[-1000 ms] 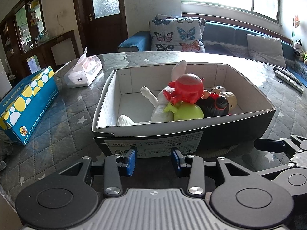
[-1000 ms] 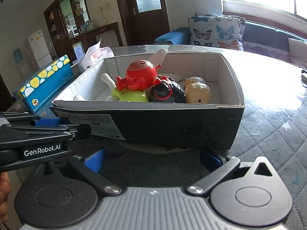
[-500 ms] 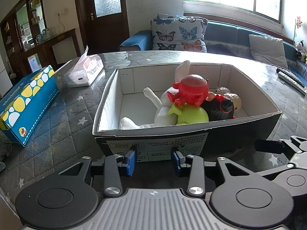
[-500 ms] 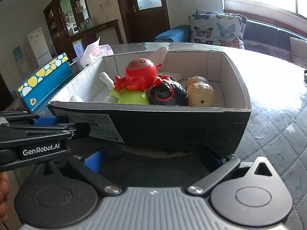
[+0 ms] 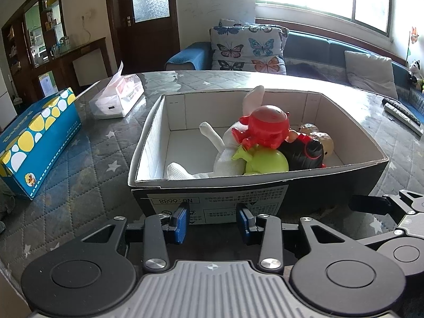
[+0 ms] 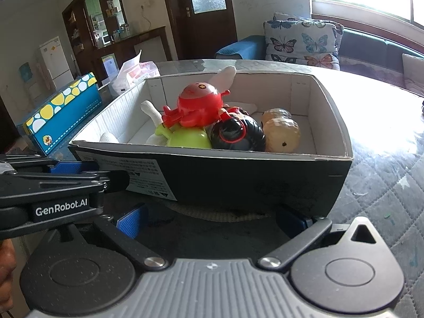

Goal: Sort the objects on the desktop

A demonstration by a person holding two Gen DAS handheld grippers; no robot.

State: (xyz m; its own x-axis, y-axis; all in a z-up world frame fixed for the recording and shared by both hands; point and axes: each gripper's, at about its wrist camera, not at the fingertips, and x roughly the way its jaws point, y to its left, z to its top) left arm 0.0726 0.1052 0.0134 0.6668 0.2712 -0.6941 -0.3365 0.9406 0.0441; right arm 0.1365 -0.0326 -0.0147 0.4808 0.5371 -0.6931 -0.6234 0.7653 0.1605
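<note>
Inside the black, white-lined box point(image 5: 148, 143), toward its right end, red toy point(image 5: 265, 127) tops green toy point(image 5: 265, 163). Before its labelled wall, left gripper point(image 5: 212, 221) and right gripper point(image 6: 209, 218) gape, holding nothing.

The shoebox point(image 5: 212, 201) stood just ahead, its near wall blocking any level approach. Inside the shoebox, the left half lay bare; piled toys point(image 5: 265, 143) filled the right. Tissue boxes point(image 5: 37, 143) stood left of it.
</note>
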